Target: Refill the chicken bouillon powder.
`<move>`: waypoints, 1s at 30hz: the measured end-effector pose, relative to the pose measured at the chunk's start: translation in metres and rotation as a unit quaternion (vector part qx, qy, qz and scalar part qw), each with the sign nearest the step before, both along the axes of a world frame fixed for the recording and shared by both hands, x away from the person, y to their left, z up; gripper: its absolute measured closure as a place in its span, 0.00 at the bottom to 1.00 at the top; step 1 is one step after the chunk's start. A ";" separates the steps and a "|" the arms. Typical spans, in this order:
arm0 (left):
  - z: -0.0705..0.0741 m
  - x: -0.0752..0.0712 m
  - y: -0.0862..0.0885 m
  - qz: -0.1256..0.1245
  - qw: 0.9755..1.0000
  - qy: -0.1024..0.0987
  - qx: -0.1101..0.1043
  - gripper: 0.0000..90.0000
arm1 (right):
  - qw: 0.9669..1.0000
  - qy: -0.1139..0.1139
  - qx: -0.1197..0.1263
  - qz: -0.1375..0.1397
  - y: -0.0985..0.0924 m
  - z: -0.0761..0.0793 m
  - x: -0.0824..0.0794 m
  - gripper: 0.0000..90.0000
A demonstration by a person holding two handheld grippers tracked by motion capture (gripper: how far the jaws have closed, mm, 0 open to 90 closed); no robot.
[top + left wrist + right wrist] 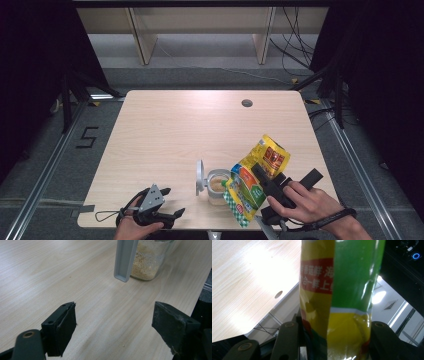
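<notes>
The right gripper fingers clench a yellow-green pouch tilted over the jar, its lid upright, seemingly hinged; the left gripper rests released on the bench.

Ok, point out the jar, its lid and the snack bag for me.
jar (pixel 218 189), high view, glass side.
lid (pixel 200 176), high view, grey flipped-up top.
snack bag (pixel 270 157), high view, yellow upper half.

A light wood-grain table carries the things; a round hole sits near its far edge, right of centre. A clear glass jar of pale grainy contents stands near the front edge; its grey lid is swung open at its left.
</notes>
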State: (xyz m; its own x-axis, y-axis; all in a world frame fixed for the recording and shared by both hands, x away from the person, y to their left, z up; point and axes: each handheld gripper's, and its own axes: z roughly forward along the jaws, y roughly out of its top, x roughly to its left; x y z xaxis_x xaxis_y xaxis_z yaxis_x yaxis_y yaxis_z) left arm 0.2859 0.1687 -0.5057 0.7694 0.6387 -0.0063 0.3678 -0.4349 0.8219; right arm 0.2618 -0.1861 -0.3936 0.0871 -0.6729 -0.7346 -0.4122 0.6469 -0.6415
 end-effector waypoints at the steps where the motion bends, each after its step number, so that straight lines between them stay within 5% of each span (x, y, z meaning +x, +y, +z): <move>1: 0.000 -0.001 0.000 0.003 1.000 0.003 -0.002 0.21 | 1.000 0.002 -0.006 0.004 0.001 0.001 0.001 0.68; 11: 0.000 0.000 0.000 0.002 1.000 0.002 0.003 0.21 | 1.000 0.001 0.012 -0.006 -0.006 0.004 0.002 0.68; 14: 0.000 0.001 0.000 -0.001 1.000 0.003 0.009 0.21 | 1.000 -0.003 -0.009 -0.002 -0.007 0.006 -0.001 0.68; 16: -0.001 0.000 -0.002 0.003 1.000 0.006 -0.009 0.21 | 1.000 -0.008 -0.006 -0.007 -0.008 0.004 -0.004 0.68; 18: 0.001 0.001 0.001 -0.005 1.000 0.001 0.015 0.21 | 1.000 0.000 0.012 0.002 -0.008 0.002 -0.005 0.68; 21: -0.001 0.000 -0.001 0.001 1.000 0.001 -0.003 0.21 | 1.000 0.001 0.003 -0.005 -0.007 0.003 -0.004 0.68; 23: 0.000 0.000 0.000 0.003 1.000 0.002 0.003 0.21 | 0.999 0.008 0.031 -0.008 -0.007 -0.001 -0.002 0.69; 24: 0.000 -0.001 -0.001 0.004 1.000 0.003 -0.004 0.21 | 1.000 0.000 0.013 0.001 -0.005 0.002 -0.001 0.69; 30: 0.001 0.001 0.001 -0.005 1.000 0.001 0.015 0.21 | 1.000 0.000 0.002 -0.004 -0.003 0.004 0.001 0.69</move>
